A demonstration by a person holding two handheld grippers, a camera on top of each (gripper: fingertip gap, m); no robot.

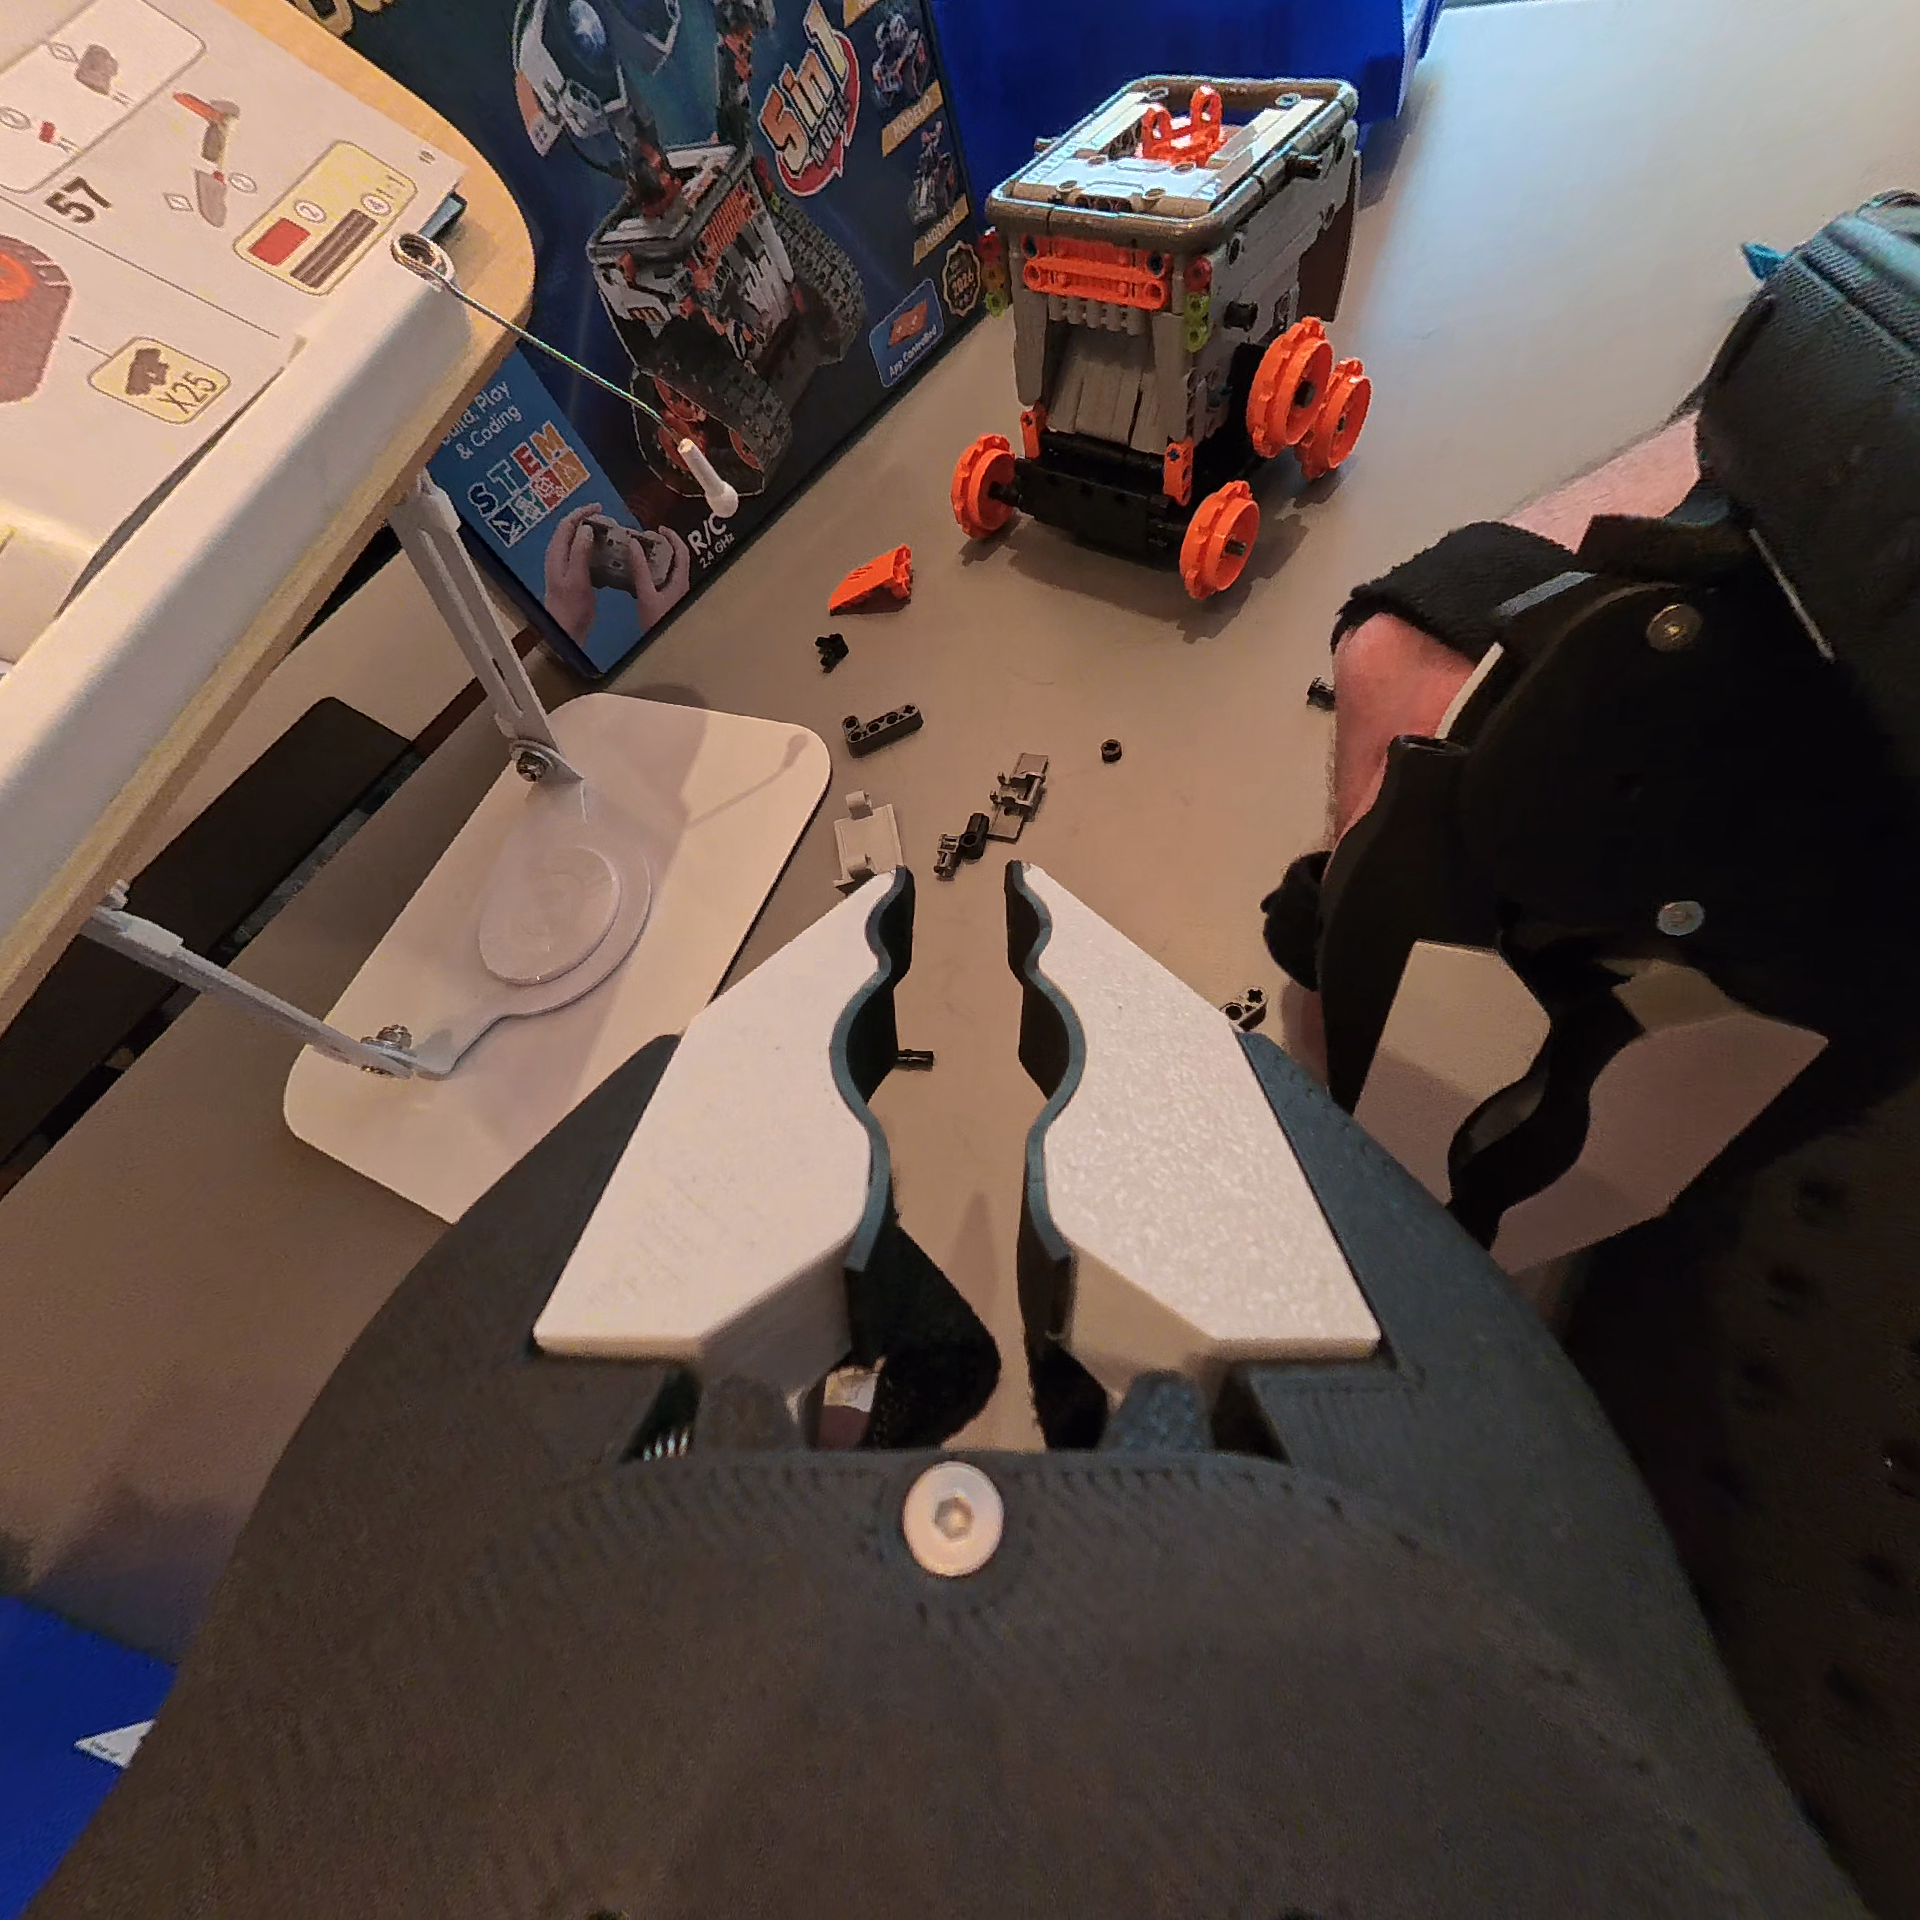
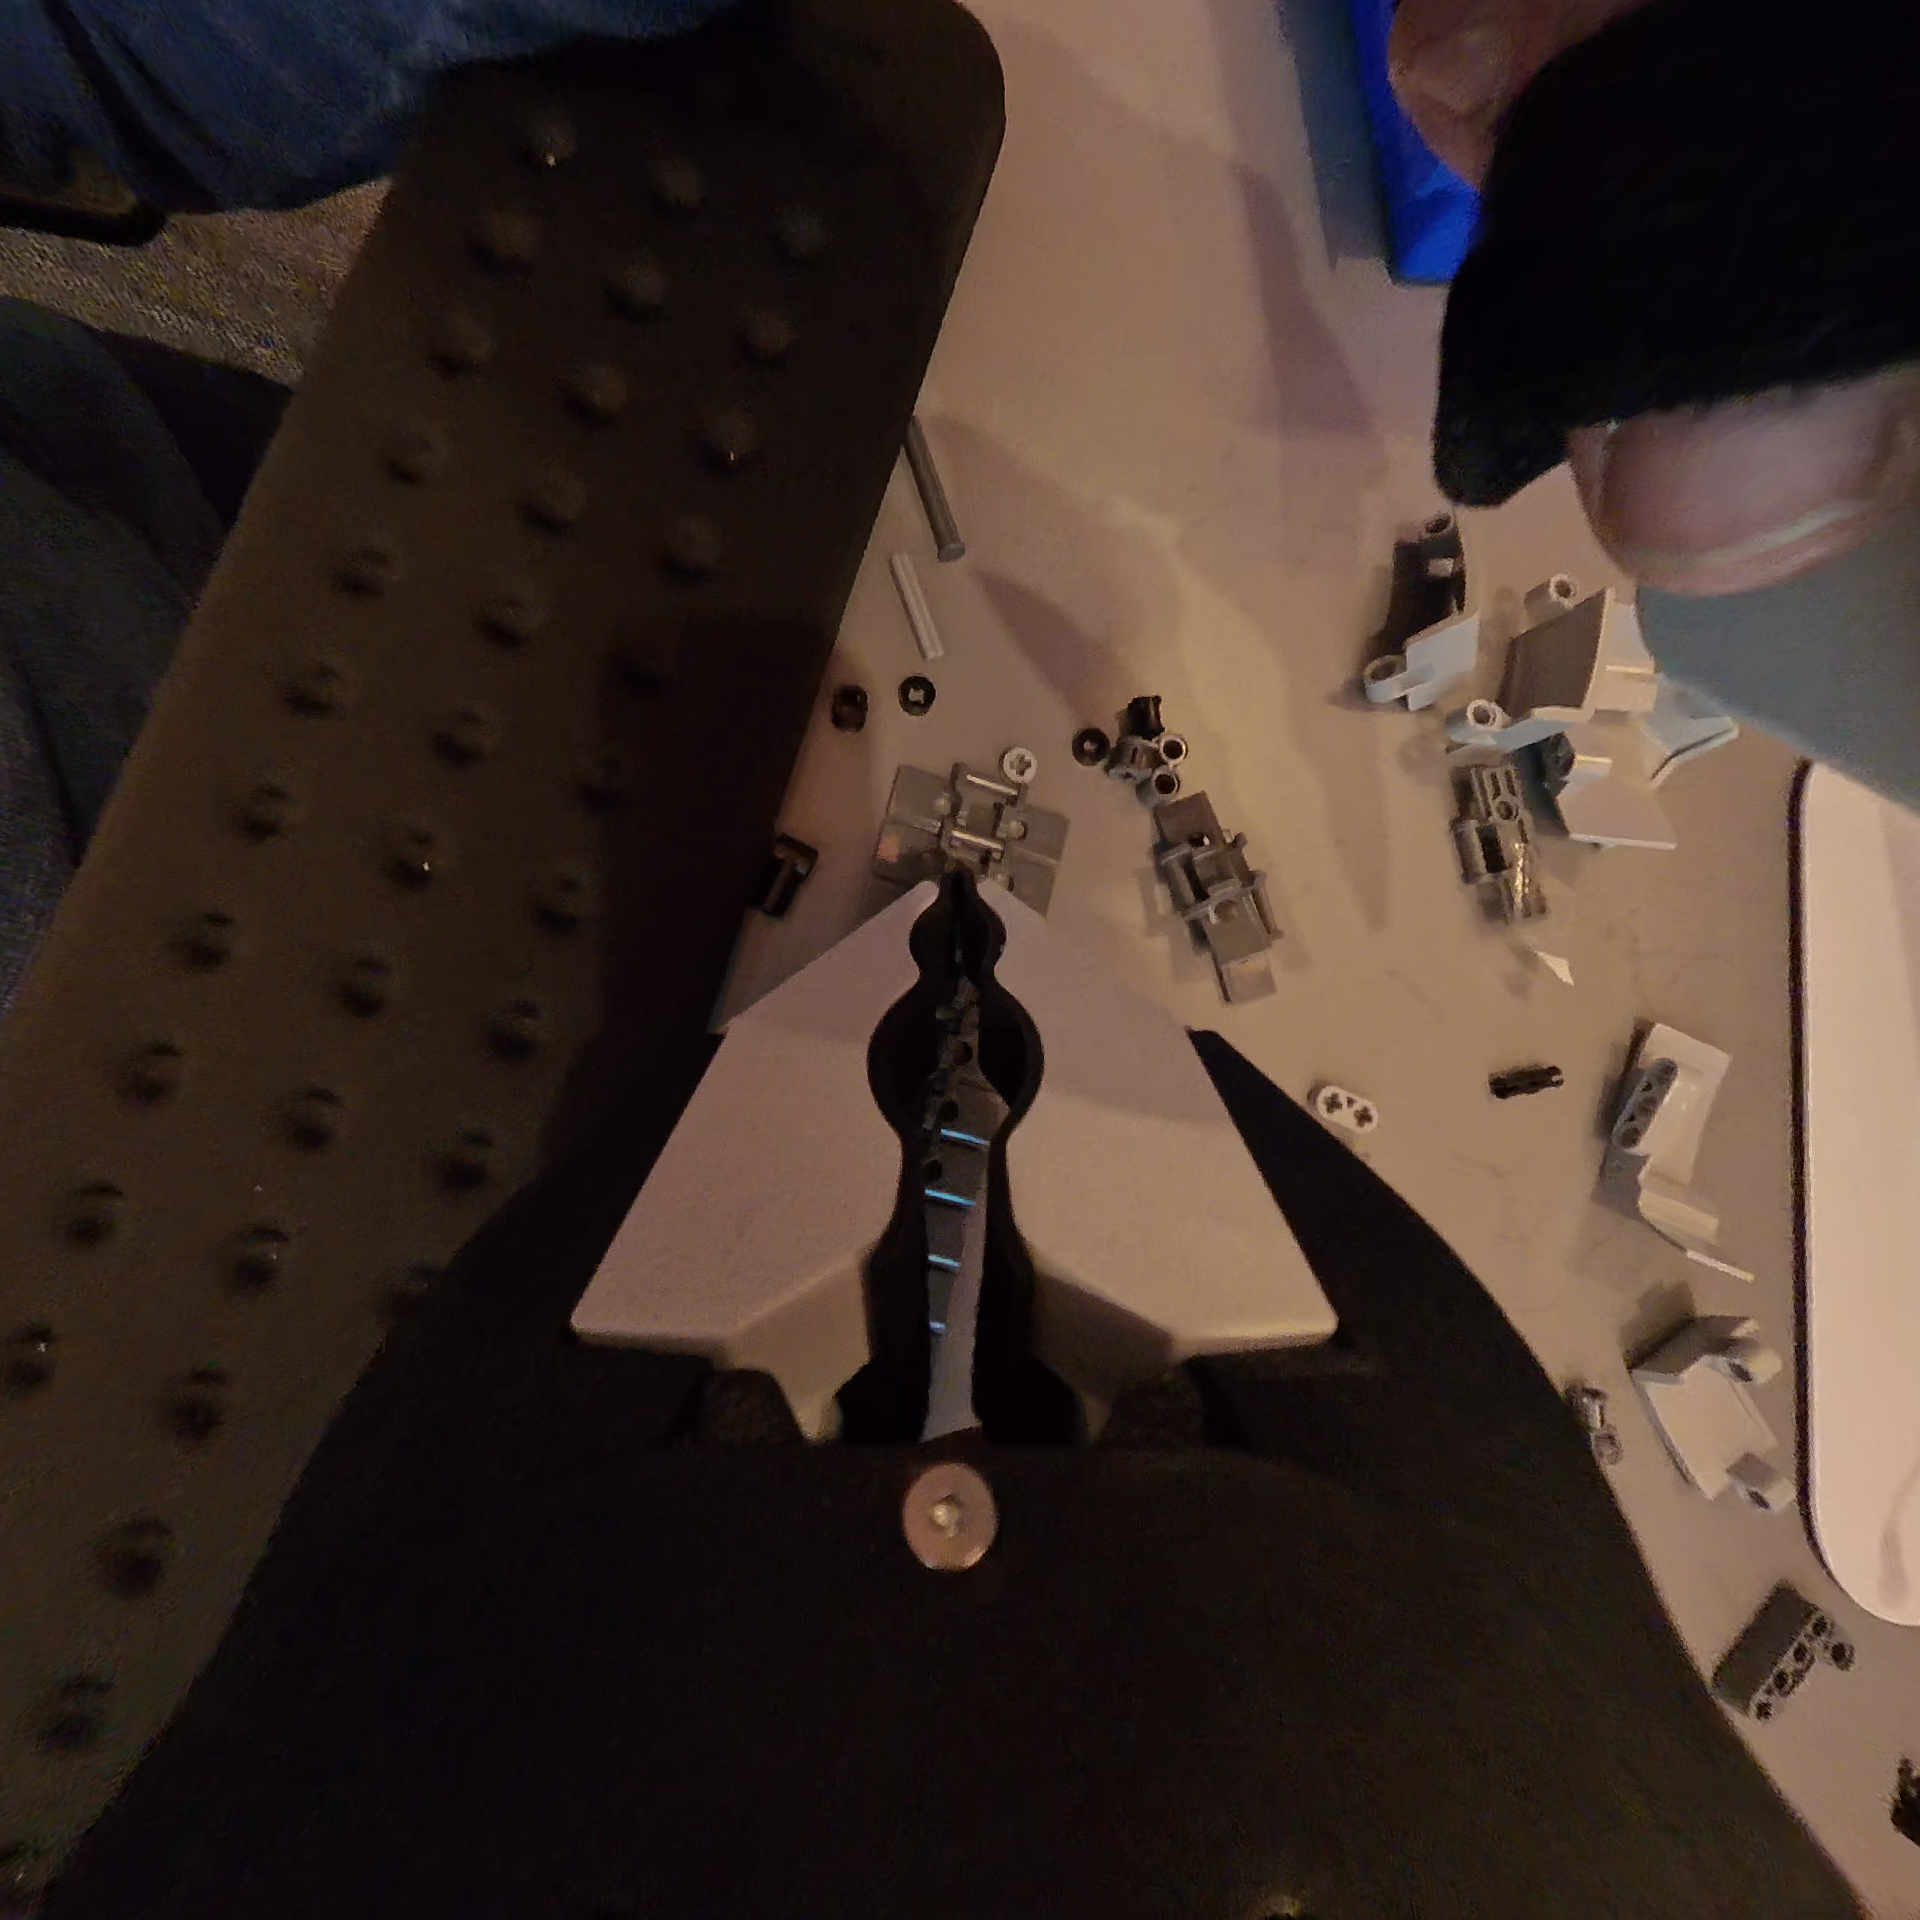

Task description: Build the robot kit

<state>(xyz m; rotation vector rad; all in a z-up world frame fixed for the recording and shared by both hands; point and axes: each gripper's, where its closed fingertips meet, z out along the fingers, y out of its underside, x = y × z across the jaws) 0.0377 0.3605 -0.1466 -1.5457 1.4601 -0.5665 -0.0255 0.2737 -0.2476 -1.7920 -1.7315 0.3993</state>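
Observation:
My left gripper is open and empty, low over the grey table. Small black and grey loose parts lie just past its fingertips. My right gripper is shut, its tips pinched on a grey track-link piece. A strip of grey links shows in the gap between its fingers. In the left wrist view the right gripper points down at the right, held by a hand in a black glove. A block-built vehicle with orange wheels stands farther back.
A kit box and an instruction booklet on a white stand fill the left. Several grey parts lie scattered right of the right gripper. The left gripper's studded black body is at left. A thumb is at top right.

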